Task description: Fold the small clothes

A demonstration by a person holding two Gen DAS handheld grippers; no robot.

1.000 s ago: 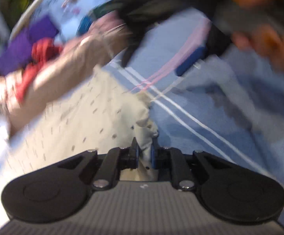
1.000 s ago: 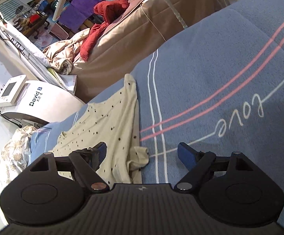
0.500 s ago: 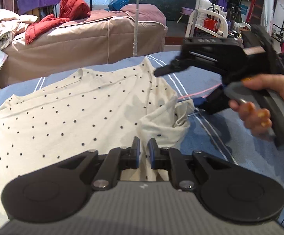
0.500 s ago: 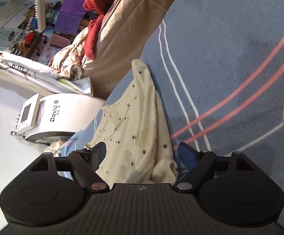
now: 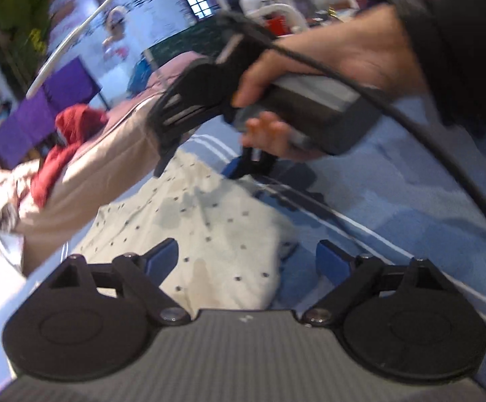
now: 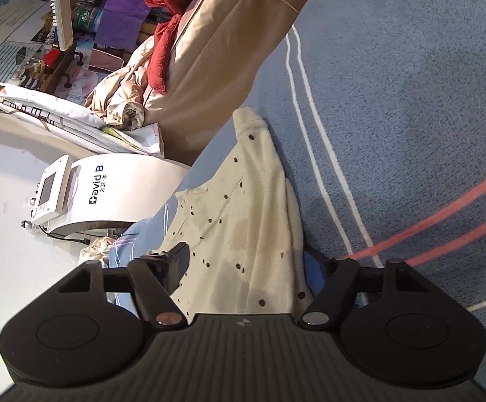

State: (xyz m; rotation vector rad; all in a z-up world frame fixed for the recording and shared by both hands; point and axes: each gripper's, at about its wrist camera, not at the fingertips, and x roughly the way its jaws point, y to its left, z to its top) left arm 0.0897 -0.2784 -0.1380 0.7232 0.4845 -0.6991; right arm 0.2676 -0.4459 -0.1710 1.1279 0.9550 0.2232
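Observation:
A cream shirt with dark dots (image 5: 209, 221) lies partly folded on the blue bedspread (image 5: 410, 217). My left gripper (image 5: 246, 258) hovers over its near edge. Its jaws are opening wide, with cloth below them and nothing pressed. A hand (image 5: 337, 53) in a dark sleeve holds the right gripper (image 5: 199, 167) over the shirt's far edge. In the right wrist view the shirt (image 6: 243, 207) runs between the spread fingers of the right gripper (image 6: 246, 264). That gripper is open and low over the cloth.
A tan-covered bed (image 6: 216, 50) with a red garment (image 6: 166, 26) stands beyond the bedspread (image 6: 393, 100). A white machine (image 6: 102, 194) sits on the floor to the left. A black cable (image 5: 444, 154) trails from the right gripper. Purple cloths (image 5: 42, 114) hang behind.
My left gripper, shut on a fold of the shirt before, has let go and spread wide, and its view has rolled. The right gripper has sunk closer to the shirt.

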